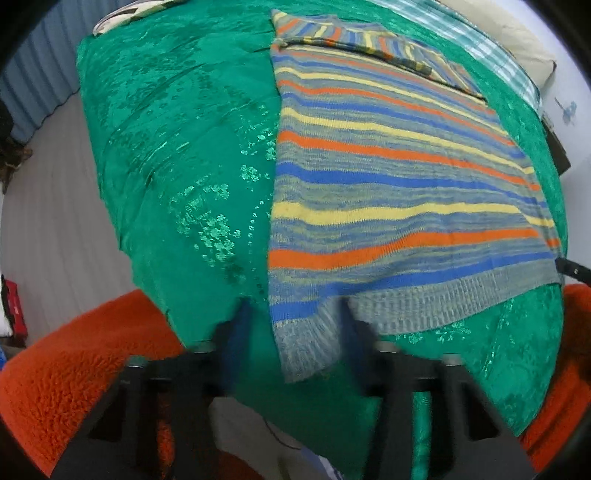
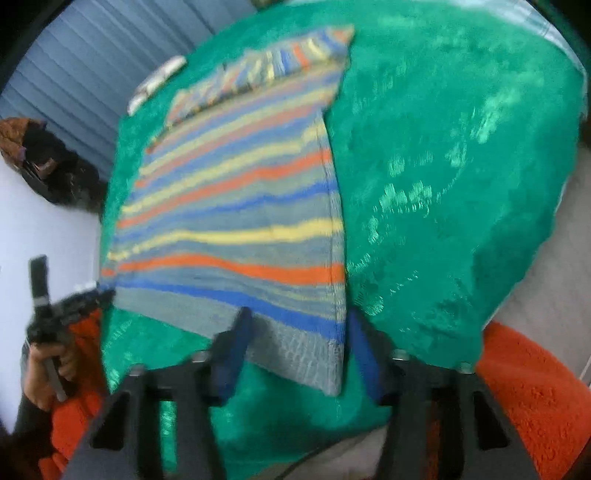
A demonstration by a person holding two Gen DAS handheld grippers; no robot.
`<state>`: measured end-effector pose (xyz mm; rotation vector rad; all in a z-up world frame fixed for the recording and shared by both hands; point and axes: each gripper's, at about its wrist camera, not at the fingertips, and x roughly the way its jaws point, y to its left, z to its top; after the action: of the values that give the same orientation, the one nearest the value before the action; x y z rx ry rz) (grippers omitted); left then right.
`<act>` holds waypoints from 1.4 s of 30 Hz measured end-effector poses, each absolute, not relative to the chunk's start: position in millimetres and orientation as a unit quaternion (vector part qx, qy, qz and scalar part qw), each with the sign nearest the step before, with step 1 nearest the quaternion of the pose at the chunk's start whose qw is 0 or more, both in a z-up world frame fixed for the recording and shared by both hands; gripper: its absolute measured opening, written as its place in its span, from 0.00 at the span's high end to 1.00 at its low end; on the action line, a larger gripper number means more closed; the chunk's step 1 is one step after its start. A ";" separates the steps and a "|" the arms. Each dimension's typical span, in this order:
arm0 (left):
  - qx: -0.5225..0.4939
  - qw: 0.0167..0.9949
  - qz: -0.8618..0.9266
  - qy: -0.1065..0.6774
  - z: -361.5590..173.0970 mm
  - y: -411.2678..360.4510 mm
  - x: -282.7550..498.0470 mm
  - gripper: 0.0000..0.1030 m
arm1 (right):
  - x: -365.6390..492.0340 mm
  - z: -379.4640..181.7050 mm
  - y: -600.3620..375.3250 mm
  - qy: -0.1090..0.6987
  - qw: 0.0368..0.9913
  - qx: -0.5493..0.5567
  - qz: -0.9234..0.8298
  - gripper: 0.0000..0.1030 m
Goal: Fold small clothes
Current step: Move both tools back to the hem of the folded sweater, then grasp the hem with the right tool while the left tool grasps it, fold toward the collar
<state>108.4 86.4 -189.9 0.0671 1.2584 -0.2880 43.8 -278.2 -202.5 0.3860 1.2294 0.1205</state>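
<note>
One striped sweater [image 1: 399,192] on green cloth [image 1: 177,177]

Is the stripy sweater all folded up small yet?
Not yet. The stripy sweater lies mostly spread flat on the green cover; only its sleeve is folded across the top.

Wide open green cloth [image 1: 177,155] to the left of the striped sweater [image 1: 388,177], nothing lying on it, plenty of room for a claw to sweep. In the right wrist view, the cloth right of the sweater is just as bare. A flat patterned item [image 1: 129,13] sits at the far left corner, and orange fleece [image 1: 74,369] crowds the near edge on both sides.
</note>
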 end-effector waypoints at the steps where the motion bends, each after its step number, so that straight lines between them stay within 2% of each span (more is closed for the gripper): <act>1: 0.027 0.794 -0.144 0.590 -188.0 85.8 108.9 0.91 | 44.7 -202.1 -278.8 0.583 0.790 0.179 0.065 0.95; 5: 0.025 0.781 -0.178 0.599 -174.4 84.2 111.1 0.93 | 42.3 -192.4 -284.7 0.598 0.760 0.229 0.110 0.95; 10: -0.080 0.771 -0.227 0.590 -143.0 102.3 138.7 0.93 | 52.3 -167.1 -305.8 0.545 0.756 0.333 0.145 0.95; 13: -0.142 0.775 -0.243 0.565 -126.8 108.3 180.9 0.93 | 76.7 -158.8 -323.3 0.505 0.765 0.374 0.142 0.95; 19: -0.164 0.808 -0.220 0.522 -113.7 96.9 292.8 0.93 | 167.8 -158.7 -358.4 0.456 0.790 0.394 0.107 0.95; 26: -0.167 0.819 -0.195 0.514 -127.4 70.6 414.5 0.93 | 286.6 -167.2 -394.7 0.434 0.798 0.409 0.091 0.95; 38: -0.159 0.818 -0.170 0.526 -171.5 45.7 533.8 0.92 | 413.3 -218.3 -436.3 0.435 0.780 0.444 0.066 0.95; 39: -0.164 0.821 -0.171 0.520 -173.0 44.6 542.1 0.89 | 419.8 -221.1 -438.5 0.428 0.783 0.447 0.064 0.95; 41: -0.167 0.824 -0.157 0.518 -174.6 42.5 560.6 0.72 | 427.5 -224.8 -442.7 0.414 0.787 0.455 0.055 0.93; 42: -0.164 0.827 -0.126 0.522 -173.9 45.3 567.9 0.45 | 430.2 -226.2 -446.5 0.397 0.792 0.462 0.042 0.92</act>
<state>567.9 45.3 -173.9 -0.3488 1.1089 -0.2673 430.2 -446.5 -226.2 0.9950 0.8548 0.0895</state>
